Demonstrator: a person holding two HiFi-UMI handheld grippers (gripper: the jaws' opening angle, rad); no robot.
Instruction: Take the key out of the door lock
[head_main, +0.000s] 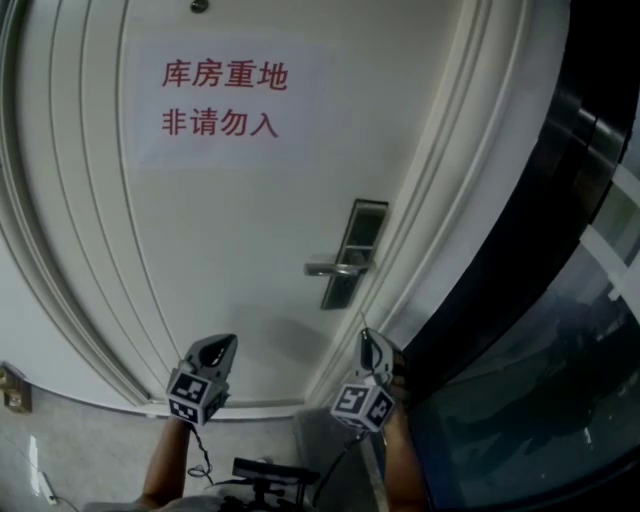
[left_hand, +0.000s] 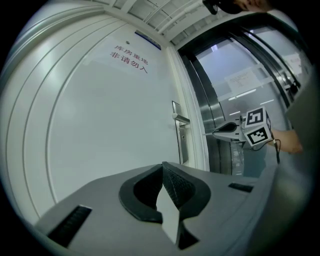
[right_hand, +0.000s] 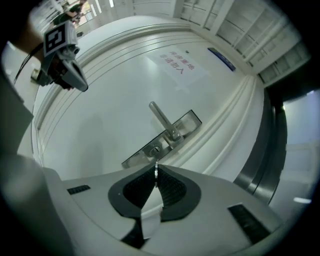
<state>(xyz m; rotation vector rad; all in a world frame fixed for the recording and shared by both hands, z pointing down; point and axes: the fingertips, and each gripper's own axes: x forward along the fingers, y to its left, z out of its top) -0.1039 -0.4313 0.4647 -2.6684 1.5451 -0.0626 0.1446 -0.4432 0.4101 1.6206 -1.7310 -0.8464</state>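
Note:
A silver lock plate (head_main: 355, 252) with a lever handle (head_main: 335, 268) sits on the right side of the white door (head_main: 230, 230). In the right gripper view the keyhole (right_hand: 155, 149) lies just below the handle (right_hand: 163, 120), and nothing is in it. My right gripper (right_hand: 156, 172) is shut on a thin silver key (right_hand: 156, 169), held edge-on a short way off the keyhole. In the head view this gripper (head_main: 372, 350) hangs below the plate, away from the door. My left gripper (head_main: 222, 345) is shut on nothing, further left and off the door.
A paper sign with red characters (head_main: 225, 98) hangs high on the door. Moulded white door frame (head_main: 440, 220) runs along the right, then a dark metal and glass wall (head_main: 545, 270). A small fitting (head_main: 12, 390) sits low at the left wall.

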